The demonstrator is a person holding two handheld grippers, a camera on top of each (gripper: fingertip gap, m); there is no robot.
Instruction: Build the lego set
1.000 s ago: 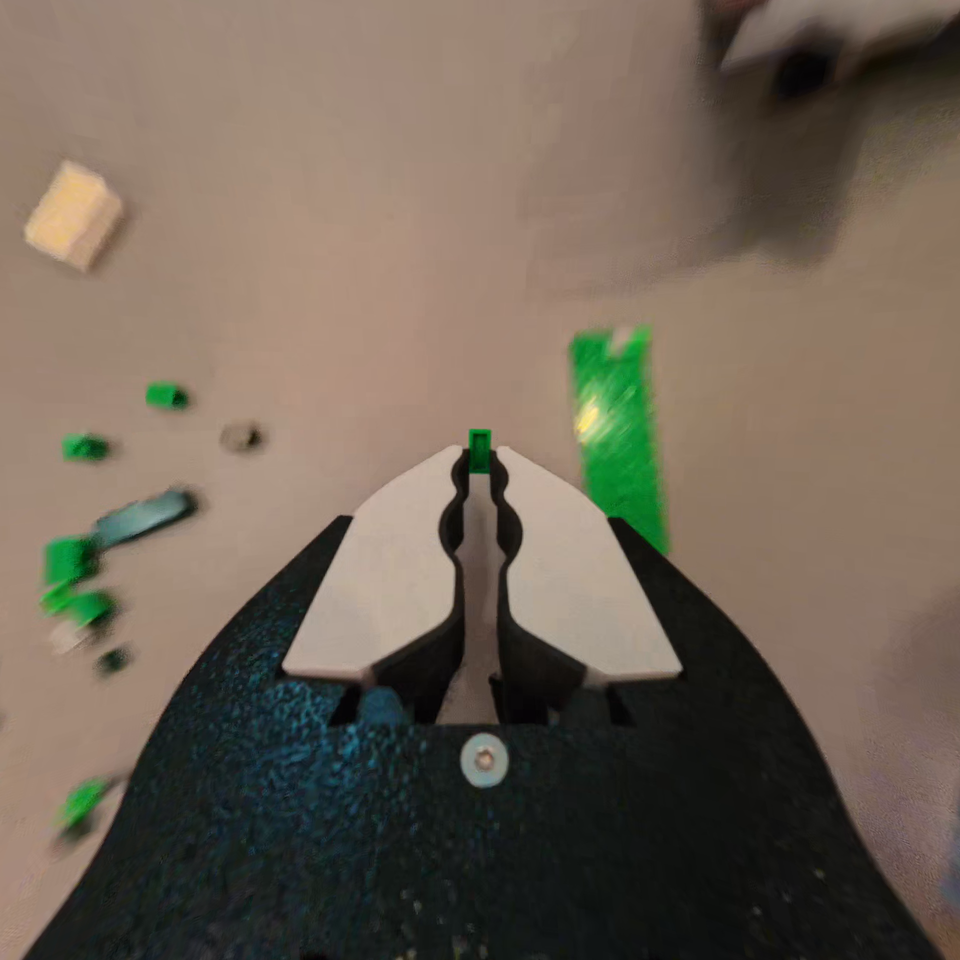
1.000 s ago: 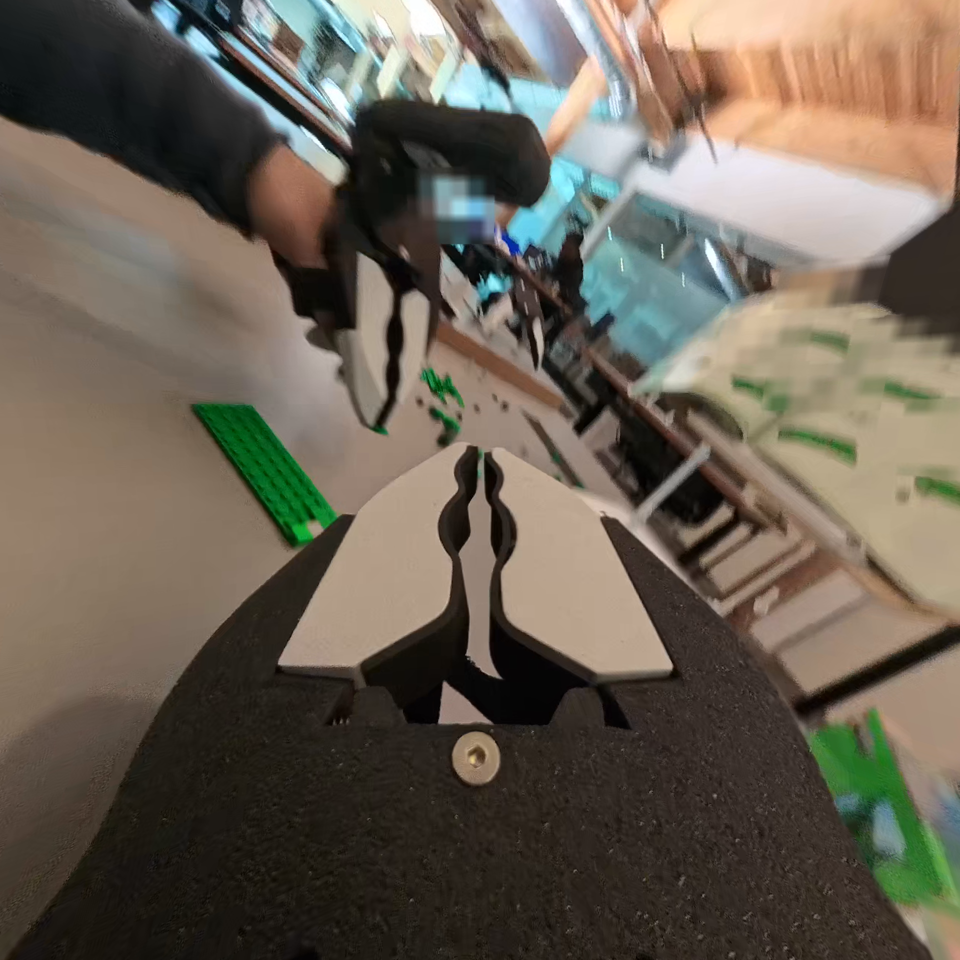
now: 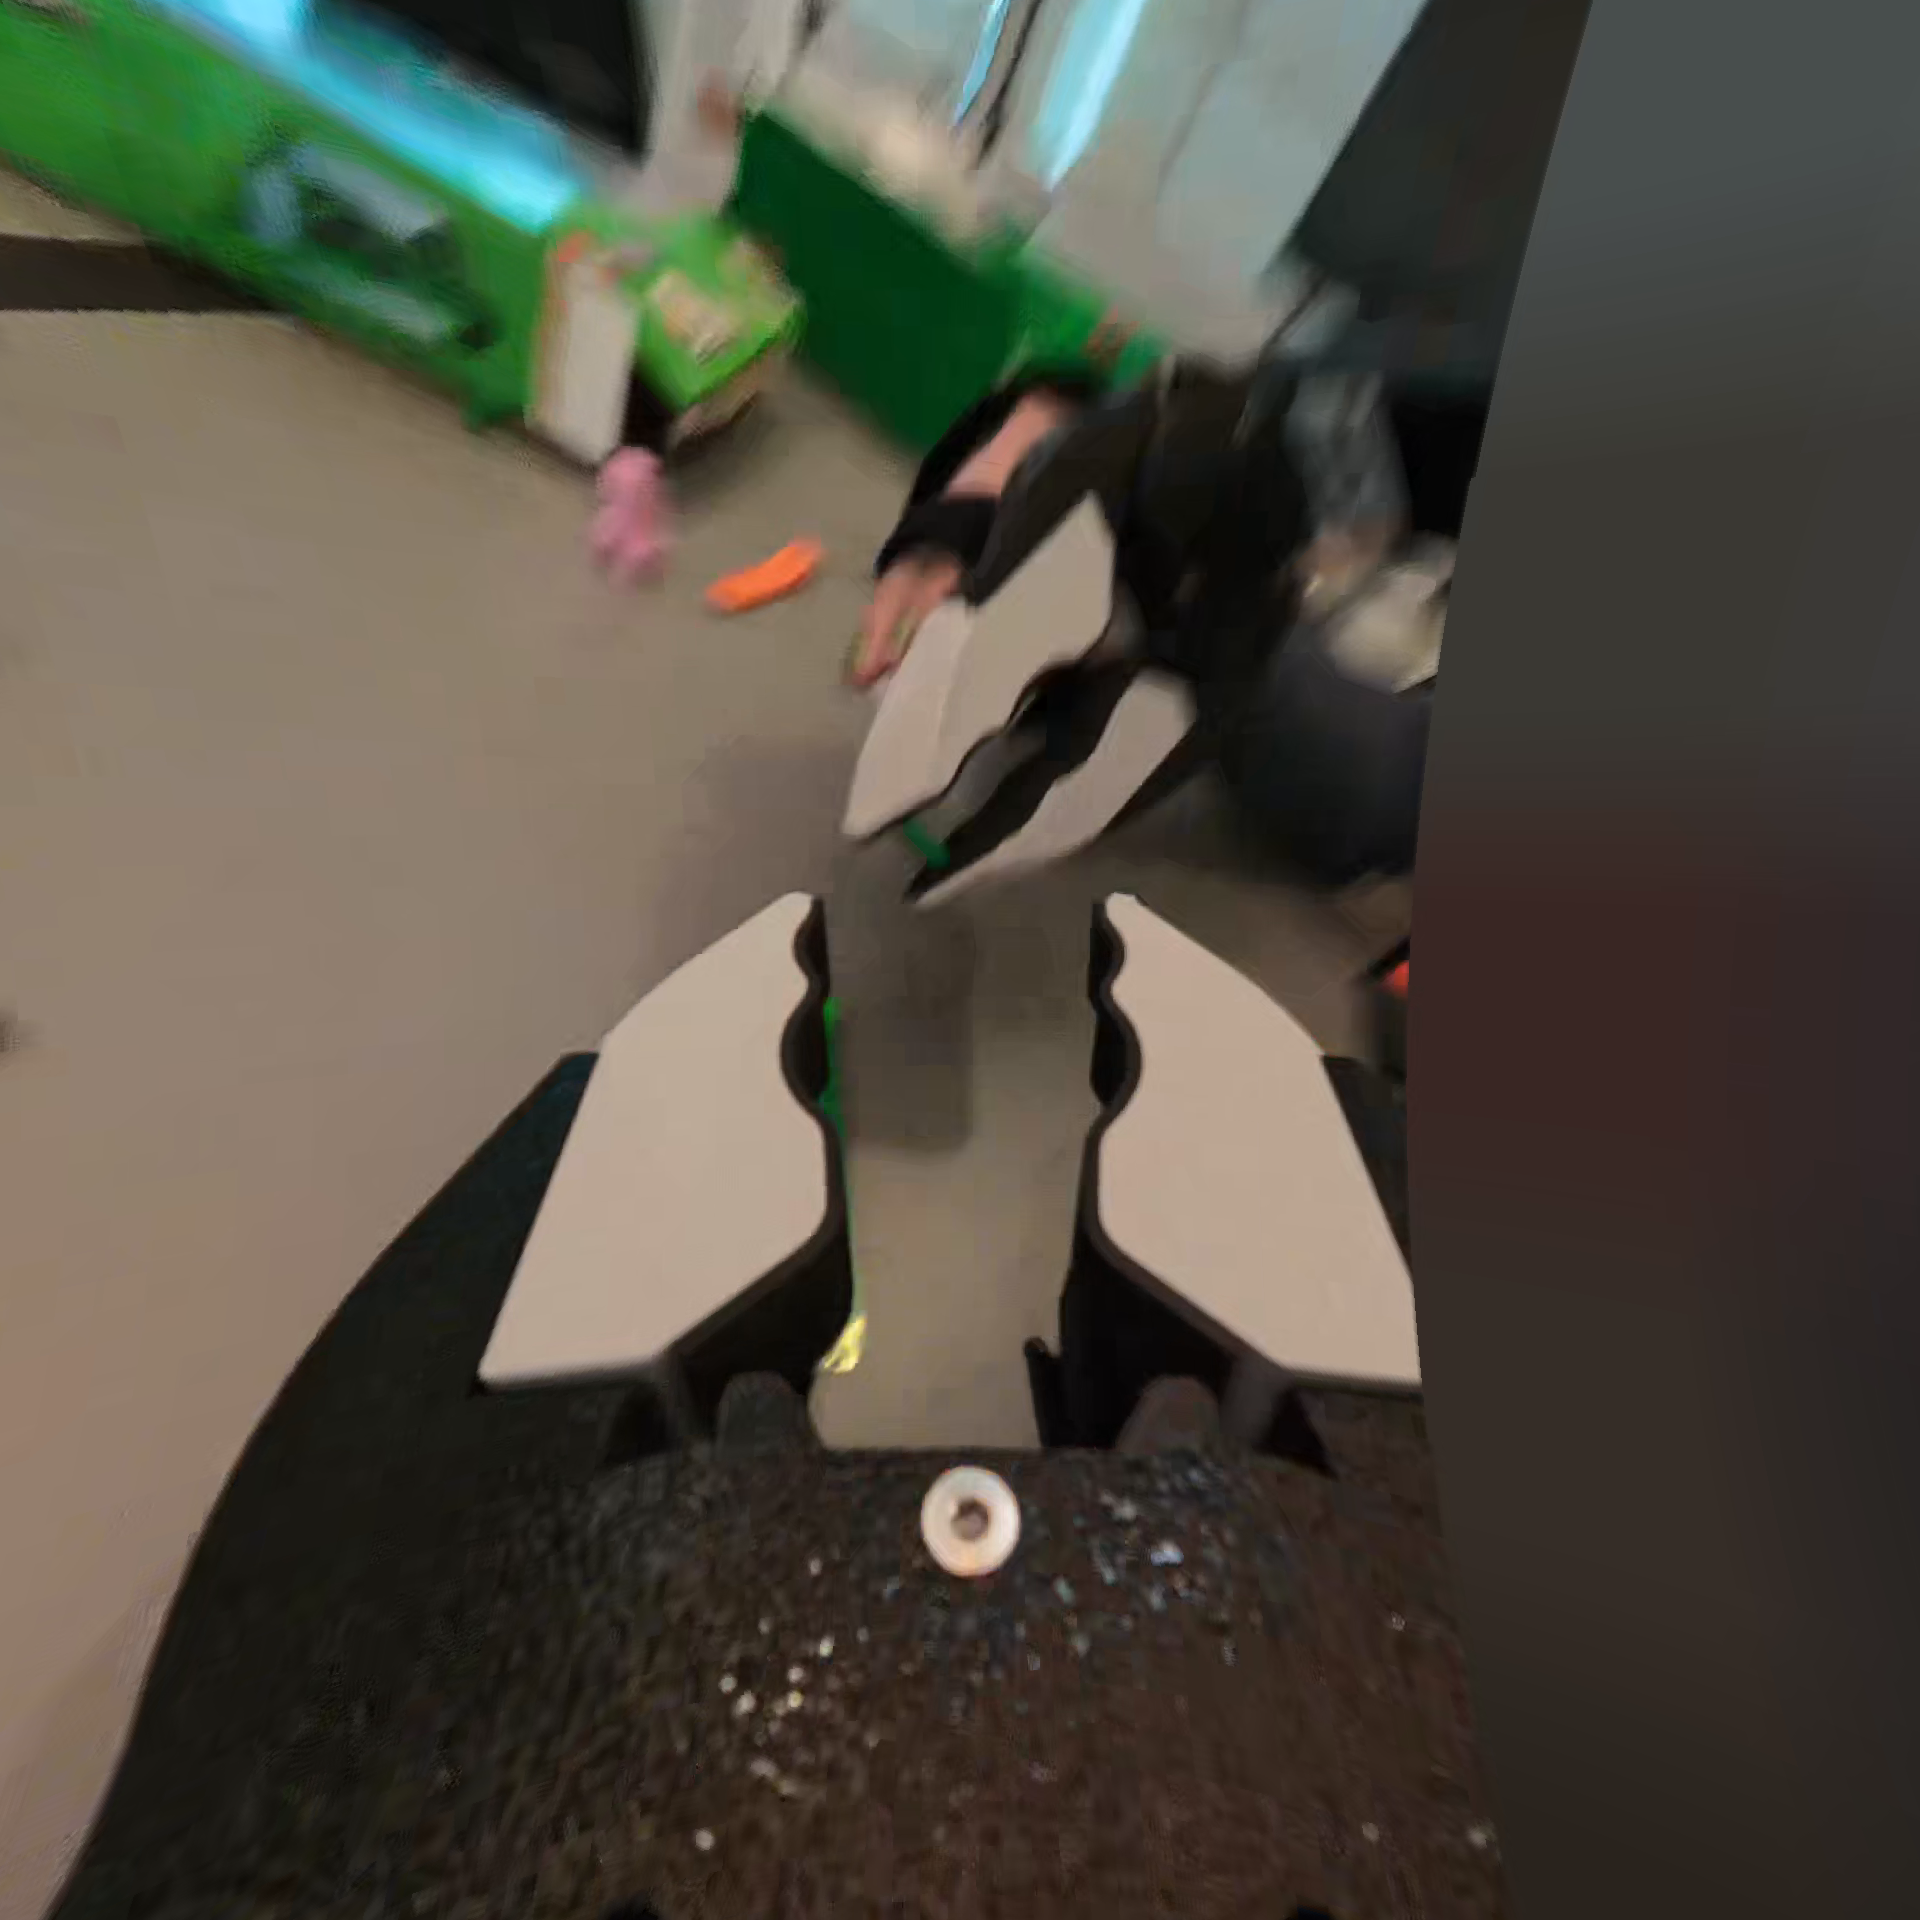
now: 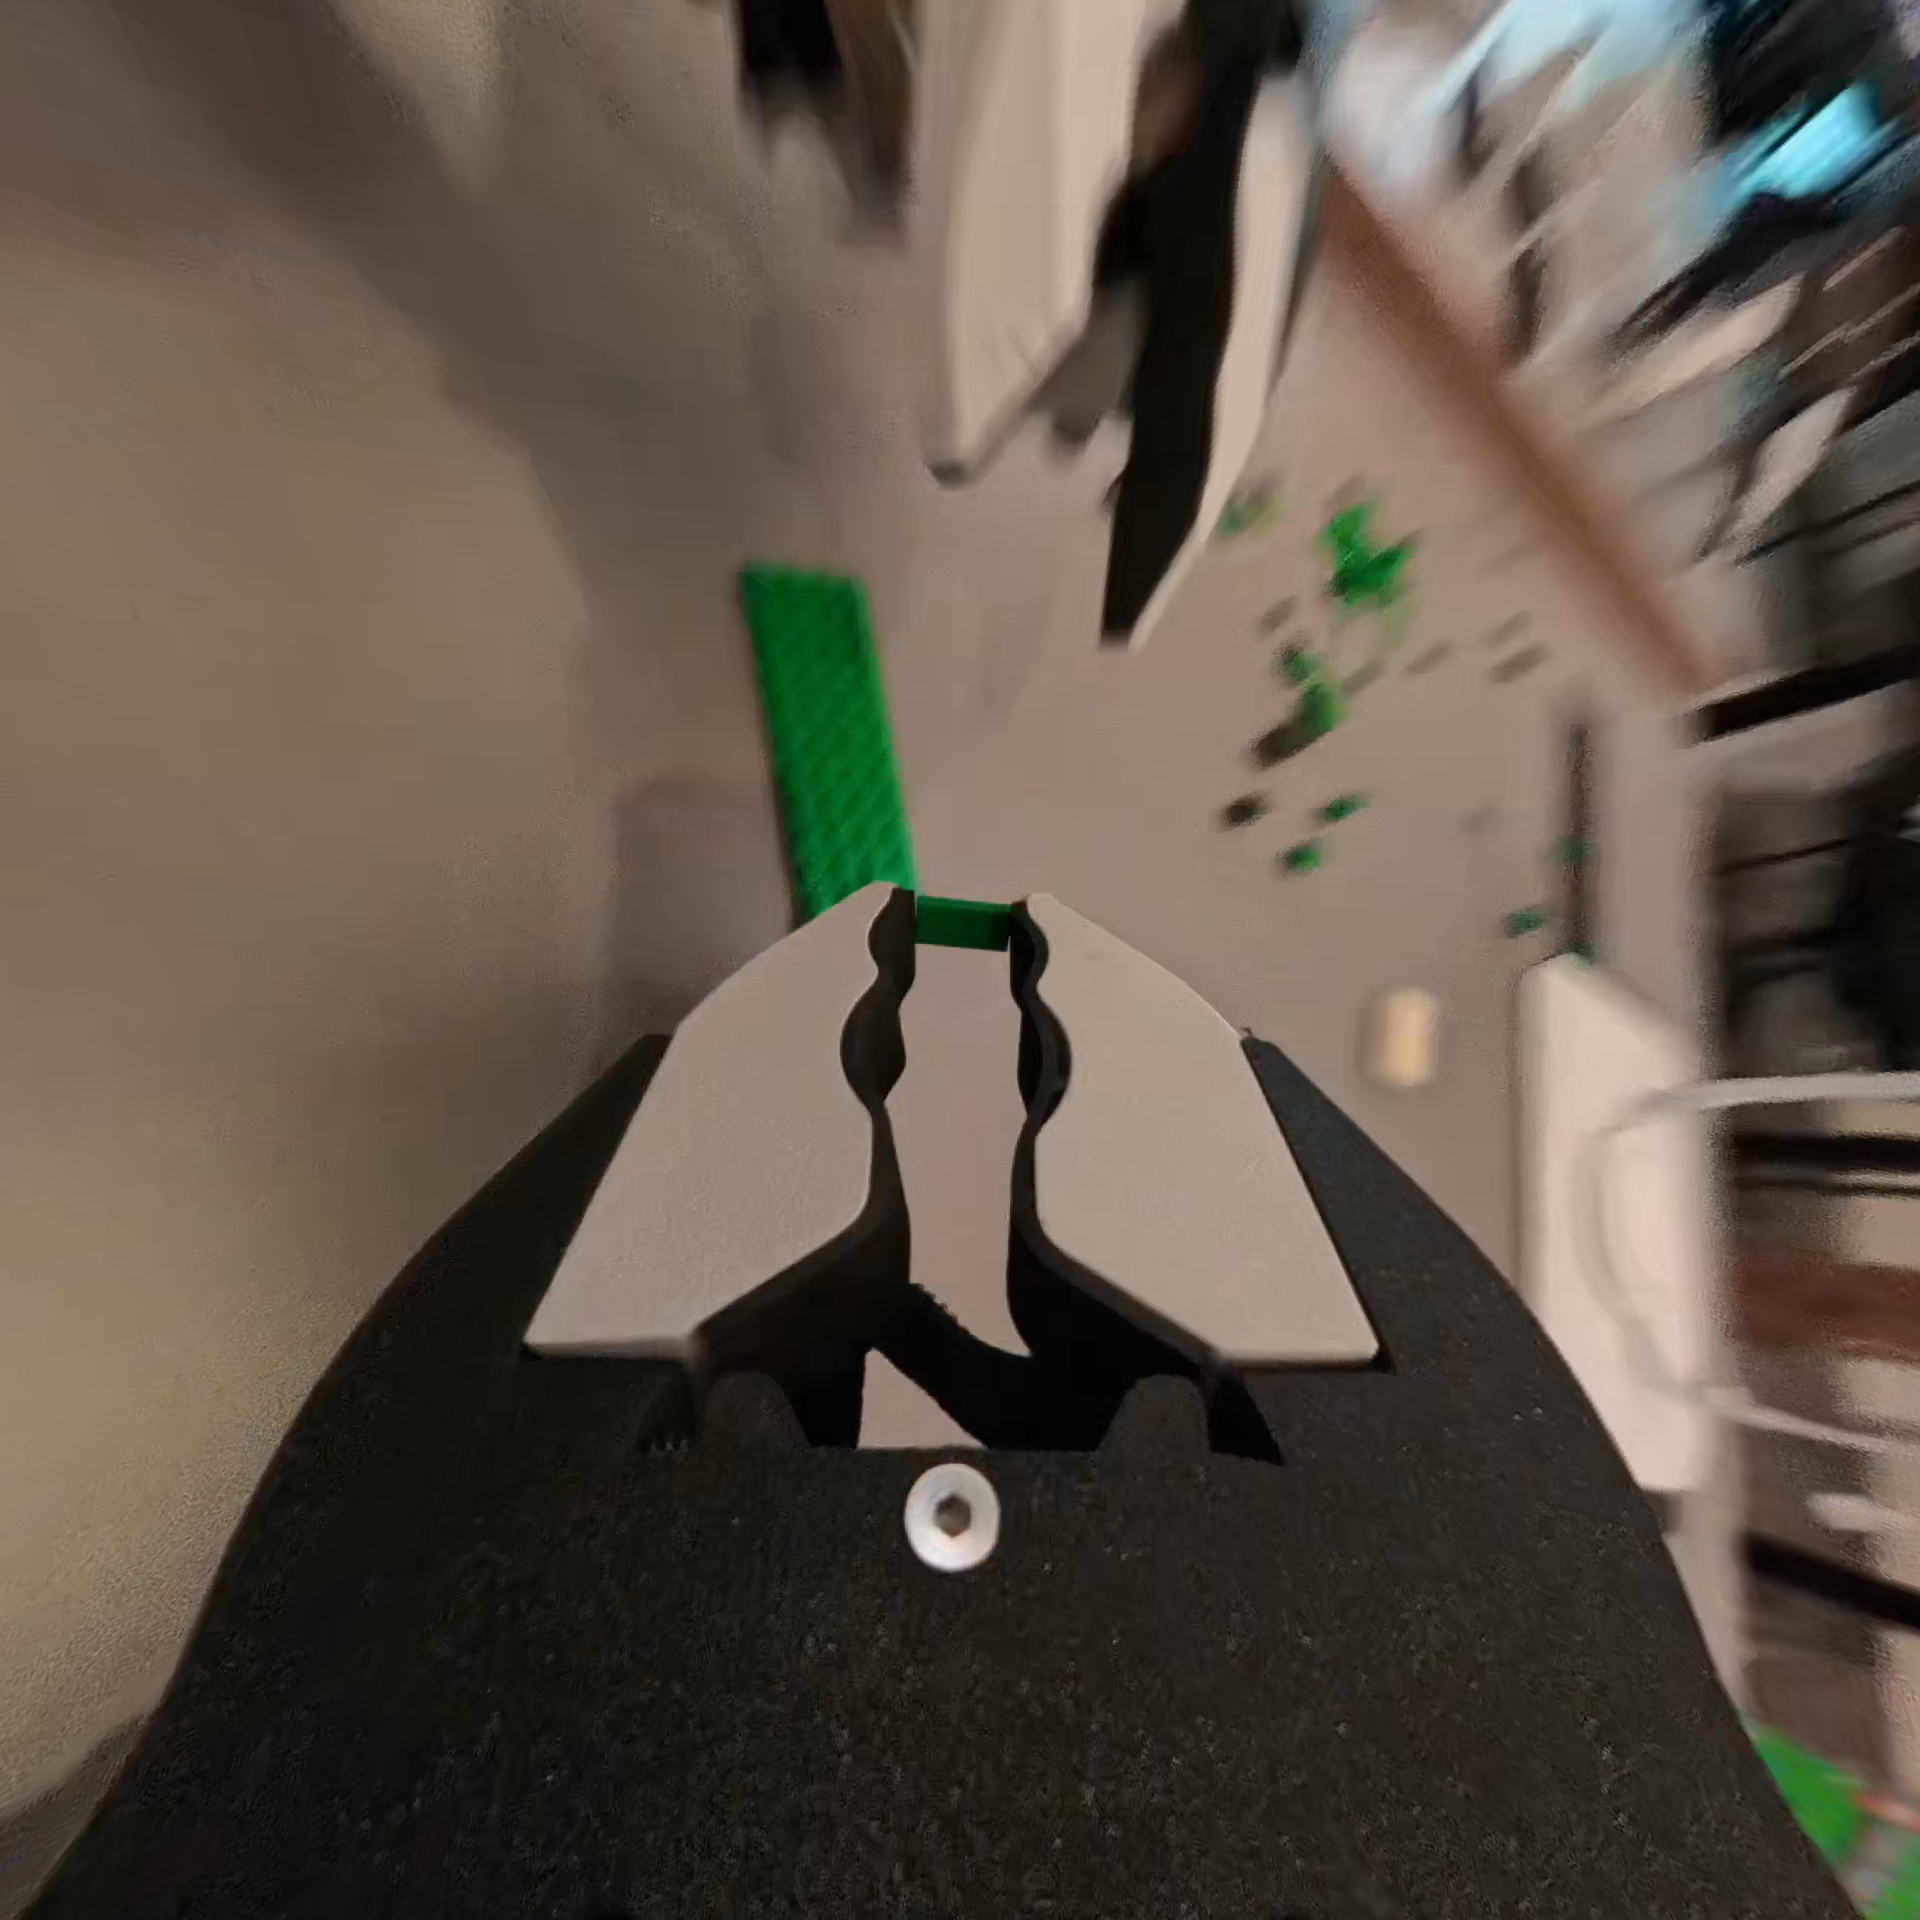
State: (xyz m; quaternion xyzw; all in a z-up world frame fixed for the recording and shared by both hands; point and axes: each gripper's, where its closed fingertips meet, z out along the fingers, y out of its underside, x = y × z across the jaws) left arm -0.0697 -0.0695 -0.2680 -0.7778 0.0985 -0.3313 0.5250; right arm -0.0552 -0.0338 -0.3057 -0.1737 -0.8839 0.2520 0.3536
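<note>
Two grippers [image 4: 961,914] [image 3: 956,914], one small green brick [image 4: 962,925], one long green plate [image 4: 826,727] — loose green pieces [image 4: 1320,707] too blurred to count.

No text, label, brand, number or sign can be read in either view. The green boxes [image 3: 312,197] at the far edge of the desk [image 3: 312,831] in the left wrist view carry printed patches, but motion blur smears them past reading. The right wrist view is just as blurred along its right side, and nothing there resolves into letters or digits.
</note>
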